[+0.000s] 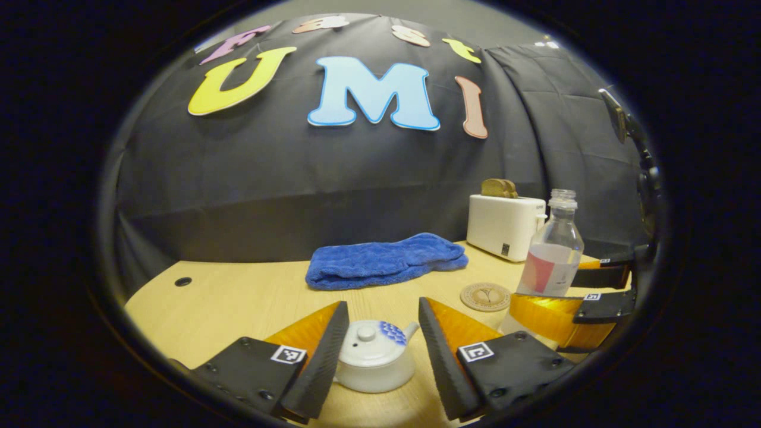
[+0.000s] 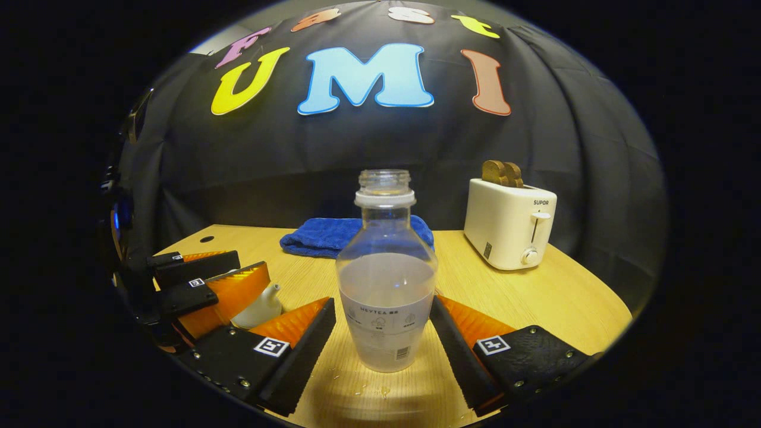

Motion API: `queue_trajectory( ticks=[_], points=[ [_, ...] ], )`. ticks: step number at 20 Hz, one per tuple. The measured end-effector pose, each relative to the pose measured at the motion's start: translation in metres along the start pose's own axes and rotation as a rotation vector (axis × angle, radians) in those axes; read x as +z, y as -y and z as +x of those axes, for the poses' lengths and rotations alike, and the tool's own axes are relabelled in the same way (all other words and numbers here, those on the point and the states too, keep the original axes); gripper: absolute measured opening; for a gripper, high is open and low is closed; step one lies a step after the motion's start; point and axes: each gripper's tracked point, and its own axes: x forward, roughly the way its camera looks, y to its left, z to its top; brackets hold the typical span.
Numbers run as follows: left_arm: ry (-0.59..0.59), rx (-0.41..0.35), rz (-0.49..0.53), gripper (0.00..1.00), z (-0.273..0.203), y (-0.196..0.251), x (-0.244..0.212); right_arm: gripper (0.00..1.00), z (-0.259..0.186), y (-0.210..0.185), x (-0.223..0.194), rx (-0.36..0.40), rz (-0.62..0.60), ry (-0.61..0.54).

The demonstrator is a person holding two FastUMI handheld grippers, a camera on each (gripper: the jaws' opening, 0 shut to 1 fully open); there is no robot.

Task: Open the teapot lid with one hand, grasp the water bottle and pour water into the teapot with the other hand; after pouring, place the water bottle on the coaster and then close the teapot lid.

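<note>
A white teapot (image 1: 374, 356) with a blue pattern stands on the table, its lid (image 1: 365, 336) on. My left gripper (image 1: 383, 303) is open, one finger on each side of the pot and touching neither side. The pot's spout (image 2: 264, 303) pokes out past the left gripper (image 2: 238, 274) in the right gripper view. An uncapped clear water bottle (image 2: 386, 285), about half full, stands upright between the fingers of my open right gripper (image 2: 383, 302). The bottle (image 1: 553, 255) and the right gripper (image 1: 574, 294) are also at the right of the left gripper view. A round coaster (image 1: 485, 296) lies just left of the bottle.
A folded blue towel (image 1: 386, 261) lies at the back of the wooden table (image 1: 238, 297). A white toaster (image 2: 508, 223) with bread in it stands at the back right. Small water drops (image 2: 362, 389) dot the table by the bottle's base.
</note>
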Motion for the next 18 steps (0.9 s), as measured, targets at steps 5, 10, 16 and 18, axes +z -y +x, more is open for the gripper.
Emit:
queue_trajectory(
  ticks=[5,10,16,18],
  points=[
    [0.008,0.023,0.006,0.77,0.002,-0.005,0.001,0.98,0.007,0.002,-0.012,0.000,-0.025,-0.026],
    [0.008,0.075,0.034,0.38,-0.002,-0.017,0.000,0.90,0.005,-0.004,-0.010,0.013,-0.019,-0.026],
    [0.016,0.068,-0.019,0.31,0.001,-0.018,0.002,0.77,0.006,-0.002,-0.012,0.009,-0.026,-0.027],
    [0.029,0.067,-0.052,0.15,-0.001,-0.018,0.003,0.78,0.006,-0.003,-0.011,0.009,-0.028,-0.025]
  ],
)
